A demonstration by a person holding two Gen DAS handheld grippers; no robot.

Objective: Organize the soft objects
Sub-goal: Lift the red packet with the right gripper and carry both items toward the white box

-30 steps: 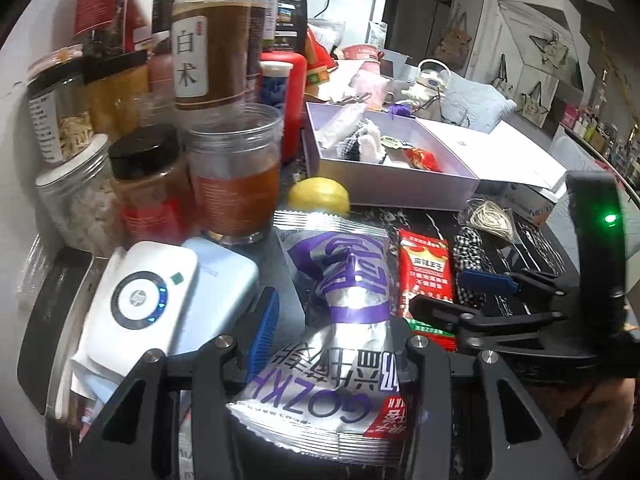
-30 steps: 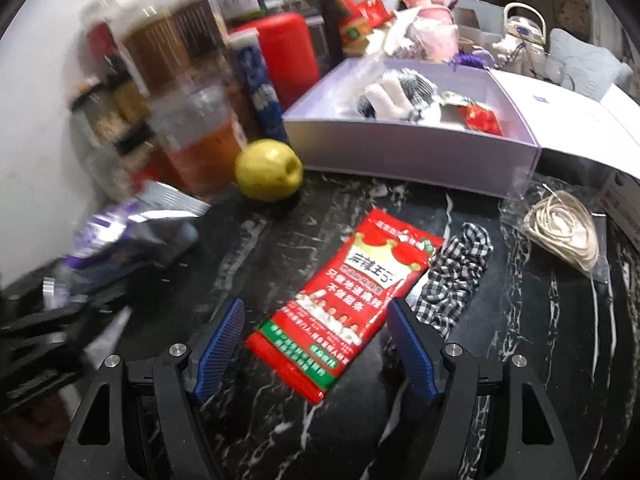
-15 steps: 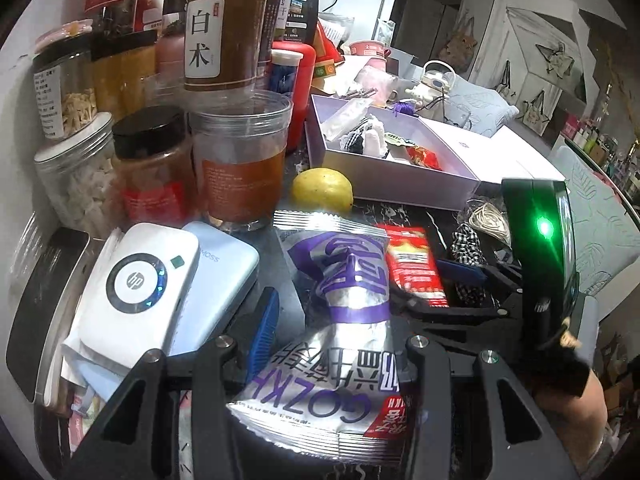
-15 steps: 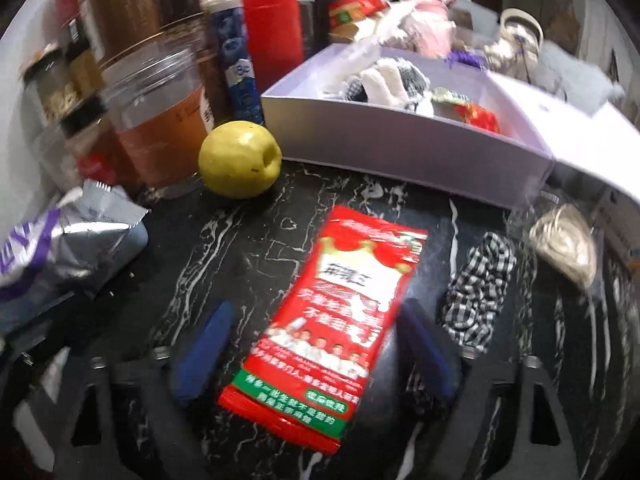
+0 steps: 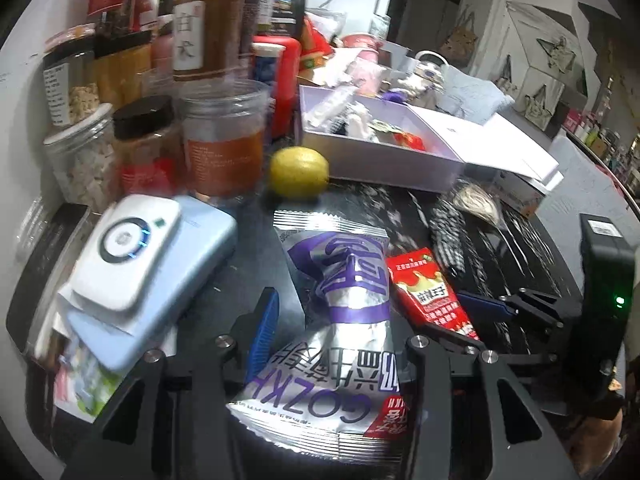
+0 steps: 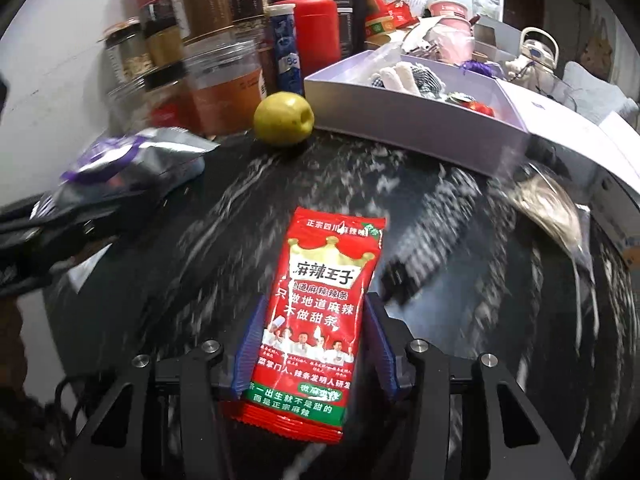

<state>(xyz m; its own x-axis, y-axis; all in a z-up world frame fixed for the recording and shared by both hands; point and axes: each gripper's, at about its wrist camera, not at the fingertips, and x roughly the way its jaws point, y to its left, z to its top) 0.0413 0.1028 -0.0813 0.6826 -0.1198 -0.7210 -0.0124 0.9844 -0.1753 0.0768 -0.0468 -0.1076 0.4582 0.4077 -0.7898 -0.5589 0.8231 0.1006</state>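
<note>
**Red packet lined up lengthwise between the right jaws; box lies far and to the right**

The red snack packet [image 6: 320,320] is seen standing lengthwise in the right gripper [image 6: 316,348], its long axis running straight away from the jaws toward the far side of the dark marbled table [image 6: 500,320]. The blue pads [image 6: 250,344] are seen against the packet's two long edges, near its lower end, and the jaws have just been closing on it; it is judged to be clamped, with most of its length projecting free beyond the pads. In the left wrist view the same packet appears just right of the silver-and-purple pouch [image 5: 344,320].

That pouch is held the same way by the left gripper [image 5: 332,344]: the jaws are closed on its crumpled lower part, and its sealed top points to the far side.

The white open box [image 6: 420,124], already holding a checked cloth and other small things, lies far and to the right of both packets, behind a yellow-green fruit [image 6: 285,118]. Its near wall faces the jaws. The right gripper is judged the nearer of the two, with only the table and a blurred checked fabric [image 6: 432,216] between. Since the packet's free end leads, the coming move is judged to depend on that end being carried up and over the near wall, not into it.
</note>
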